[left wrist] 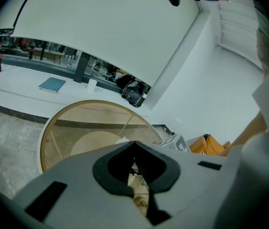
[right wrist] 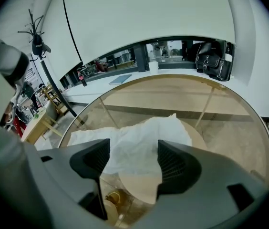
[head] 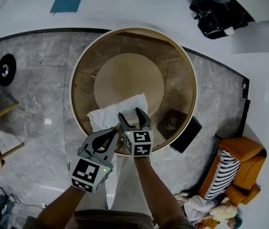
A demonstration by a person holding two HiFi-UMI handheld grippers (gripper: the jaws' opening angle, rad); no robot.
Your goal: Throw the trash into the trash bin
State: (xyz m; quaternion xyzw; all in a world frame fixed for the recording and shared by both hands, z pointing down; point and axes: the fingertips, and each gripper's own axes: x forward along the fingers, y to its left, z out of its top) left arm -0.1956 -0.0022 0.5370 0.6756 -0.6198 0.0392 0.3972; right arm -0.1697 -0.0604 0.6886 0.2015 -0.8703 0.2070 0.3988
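White tissue (head: 109,113) on glass table (head: 184,73), right tongs (head: 130,113) apart over it, left tongs (head: 115,131) seemingly together.

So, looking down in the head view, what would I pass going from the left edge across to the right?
Black round stand base → white crumpled paper sheet → black rectangular object on the floor → orange armchair
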